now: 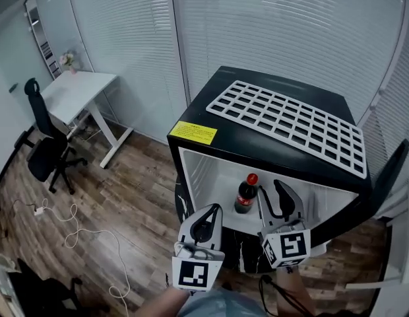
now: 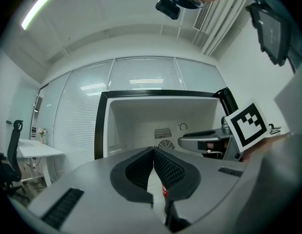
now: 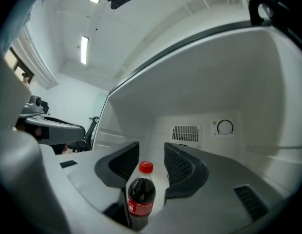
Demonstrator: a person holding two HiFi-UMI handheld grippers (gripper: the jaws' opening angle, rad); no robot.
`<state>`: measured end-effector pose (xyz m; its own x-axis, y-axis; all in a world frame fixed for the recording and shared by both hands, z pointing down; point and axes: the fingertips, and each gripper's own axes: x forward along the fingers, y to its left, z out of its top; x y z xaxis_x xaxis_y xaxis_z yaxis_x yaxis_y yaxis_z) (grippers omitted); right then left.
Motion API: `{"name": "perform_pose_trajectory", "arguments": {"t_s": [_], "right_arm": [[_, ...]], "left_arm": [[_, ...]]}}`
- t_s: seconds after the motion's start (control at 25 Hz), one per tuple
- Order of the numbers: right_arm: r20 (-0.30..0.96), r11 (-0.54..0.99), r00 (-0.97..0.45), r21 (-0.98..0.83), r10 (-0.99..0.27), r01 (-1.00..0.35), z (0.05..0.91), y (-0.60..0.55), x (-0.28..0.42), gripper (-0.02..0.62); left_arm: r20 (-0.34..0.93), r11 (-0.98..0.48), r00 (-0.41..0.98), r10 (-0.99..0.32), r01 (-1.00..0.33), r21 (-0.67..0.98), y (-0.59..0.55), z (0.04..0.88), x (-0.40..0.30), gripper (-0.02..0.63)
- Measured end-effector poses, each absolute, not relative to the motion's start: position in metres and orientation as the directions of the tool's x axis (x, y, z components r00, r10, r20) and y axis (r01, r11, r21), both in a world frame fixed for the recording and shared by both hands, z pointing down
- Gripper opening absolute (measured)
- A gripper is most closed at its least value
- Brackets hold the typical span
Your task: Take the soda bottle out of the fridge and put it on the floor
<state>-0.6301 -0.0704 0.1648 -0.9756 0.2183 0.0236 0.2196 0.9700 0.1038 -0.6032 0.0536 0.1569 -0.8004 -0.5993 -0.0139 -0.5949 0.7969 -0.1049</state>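
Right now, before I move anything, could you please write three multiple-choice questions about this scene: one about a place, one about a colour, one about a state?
1. Where does the soda bottle stand?
A) inside the open fridge
B) on top of the fridge
C) behind the fridge

2. What colour is the bottle's cap?
A) blue
B) white
C) red

3. How do the right gripper's jaws stand?
A) shut tight together
B) apart, pressing nothing
C) clamped on the cap

Answers: A, it stands on the fridge's white inner floor; C, the cap is red in every view that shows it; B, a clear gap shows between them and neither touches the bottle.
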Motion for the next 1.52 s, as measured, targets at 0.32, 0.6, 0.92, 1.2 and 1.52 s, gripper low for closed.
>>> {"name": "perform_pose_trajectory", "arguments": {"t_s": [0.32,0.6,0.92,1.2,1.52], "right_arm": [[0.120,0.949,-0.954,0.121,0.276,0.290,0.197,-0.053,-0.669,0.261],[0.179,0.943,-0.944,0.137,0.277,0.302,0.210,-0.047,-0.689,0.250],[0.207,0.941,-0.937,0.131,0.283,0.313,0.220,-0.044,-0.705,0.224],[0.236,0.931,-0.924,0.138,0.300,0.337,0.235,-0.037,-0.719,0.210],[0.255,0.935,-0.926,0.149,0.278,0.322,0.236,-0.038,-0.726,0.175]], "left_arm": [[0.023,0.781,-0.787,-0.617,-0.616,-0.107,0.050,0.177,-0.636,0.017],[0.052,0.770,-0.775,-0.630,-0.632,-0.089,0.048,0.185,-0.645,0.017],[0.077,0.767,-0.770,-0.633,-0.637,-0.071,0.051,0.194,-0.650,0.017],[0.091,0.761,-0.762,-0.641,-0.647,-0.057,0.048,0.207,-0.655,0.017],[0.091,0.764,-0.764,-0.639,-0.644,-0.035,0.053,0.210,-0.657,0.017]]}}
